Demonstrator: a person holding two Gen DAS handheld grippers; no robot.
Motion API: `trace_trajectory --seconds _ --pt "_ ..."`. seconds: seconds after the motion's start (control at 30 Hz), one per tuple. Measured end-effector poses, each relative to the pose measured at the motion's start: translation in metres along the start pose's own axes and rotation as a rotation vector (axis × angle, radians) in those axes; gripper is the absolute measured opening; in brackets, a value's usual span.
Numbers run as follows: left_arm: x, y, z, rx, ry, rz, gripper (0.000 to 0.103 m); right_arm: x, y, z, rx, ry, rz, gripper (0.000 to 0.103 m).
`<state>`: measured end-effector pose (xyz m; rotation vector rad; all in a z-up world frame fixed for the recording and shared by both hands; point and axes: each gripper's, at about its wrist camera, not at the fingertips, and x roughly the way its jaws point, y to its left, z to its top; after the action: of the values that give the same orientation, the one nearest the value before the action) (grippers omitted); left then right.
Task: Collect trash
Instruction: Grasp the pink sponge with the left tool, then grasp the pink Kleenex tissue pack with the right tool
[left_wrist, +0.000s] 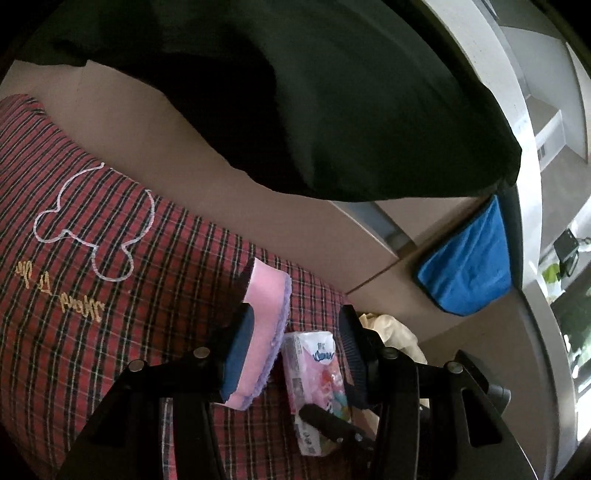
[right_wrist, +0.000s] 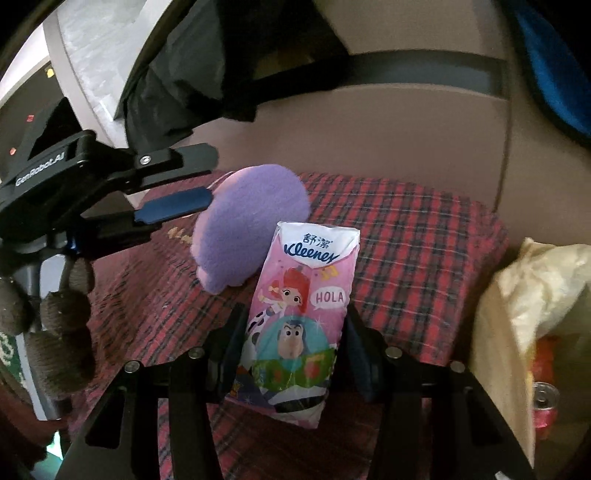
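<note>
A pink Kleenex tissue pack (right_wrist: 303, 314) with cartoon figures stands tilted over a red plaid cushion (right_wrist: 406, 258). My right gripper (right_wrist: 295, 350) is shut on it, a pad pressing each long side. In the left wrist view the same pack (left_wrist: 314, 369) shows low between my left gripper's fingers, with one right fingertip (left_wrist: 328, 424) across it. A round purple felt pad (right_wrist: 251, 221) with a pink face (left_wrist: 264, 317) stands on edge beside the pack. My left gripper (left_wrist: 295, 350) is open; only its left pad touches the felt pad. The left gripper (right_wrist: 207, 173) reaches in from the upper left.
A brown sofa back (right_wrist: 369, 129) rises behind the cushion, with a black garment (left_wrist: 314, 92) and a blue cloth (left_wrist: 469, 258) draped on it. A paper bag (right_wrist: 495, 350) at right holds crumpled wrapping (right_wrist: 546, 288) and a can (right_wrist: 546, 402). A knit-gloved hand (right_wrist: 55, 332) grips the left tool.
</note>
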<state>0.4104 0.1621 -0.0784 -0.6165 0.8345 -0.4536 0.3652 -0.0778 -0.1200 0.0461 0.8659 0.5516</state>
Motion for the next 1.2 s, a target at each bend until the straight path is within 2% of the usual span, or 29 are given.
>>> trace_trajectory --seconds 0.17,0.23,0.33,0.4,0.53,0.63,0.73,0.83,0.87,0.93,0.97,1.1,1.2 --pt "-0.01 -0.002 0.001 0.055 -0.021 0.02 0.048 -0.004 -0.003 -0.004 0.01 -0.006 -0.02 0.048" --pt "-0.015 -0.006 0.001 0.11 -0.062 0.057 0.051 -0.006 -0.005 -0.007 0.011 -0.006 -0.021 0.048" --pt "-0.017 -0.005 0.0 0.165 -0.097 0.16 0.052 -0.004 0.001 -0.006 0.009 -0.008 -0.028 0.048" --pt "-0.014 -0.004 -0.003 0.189 -0.089 0.203 0.052 -0.003 0.003 -0.006 0.006 -0.01 -0.032 0.048" --pt "0.0 -0.017 -0.018 0.307 -0.046 0.269 0.053 -0.002 0.005 -0.006 0.013 -0.013 -0.032 0.048" --pt "0.009 -0.021 -0.024 0.347 -0.025 0.311 0.053 -0.001 0.006 -0.005 0.028 -0.014 -0.027 0.048" --pt "0.016 -0.023 -0.024 0.352 -0.034 0.361 0.053 -0.003 0.005 -0.007 0.026 -0.013 -0.035 0.049" --pt "0.02 -0.021 -0.022 0.332 -0.018 0.365 0.052 -0.005 0.003 -0.008 0.028 -0.011 -0.043 0.05" --pt "0.022 -0.019 -0.021 0.32 0.0 0.365 0.05 -0.006 0.002 -0.008 0.029 -0.011 -0.045 0.05" --pt "0.026 -0.014 -0.02 0.291 0.04 0.353 0.034 -0.007 0.002 -0.007 0.023 -0.01 -0.05 0.051" --pt "0.024 -0.011 -0.02 0.277 0.039 0.339 0.034 -0.008 0.004 -0.007 0.016 -0.01 -0.058 0.052" --pt "-0.003 -0.008 -0.021 0.264 -0.044 0.356 0.032 -0.013 0.015 -0.003 -0.052 -0.035 -0.11 0.057" --pt "-0.031 -0.01 -0.024 0.295 -0.11 0.451 0.032 -0.013 0.028 0.001 -0.135 -0.036 -0.145 0.058"
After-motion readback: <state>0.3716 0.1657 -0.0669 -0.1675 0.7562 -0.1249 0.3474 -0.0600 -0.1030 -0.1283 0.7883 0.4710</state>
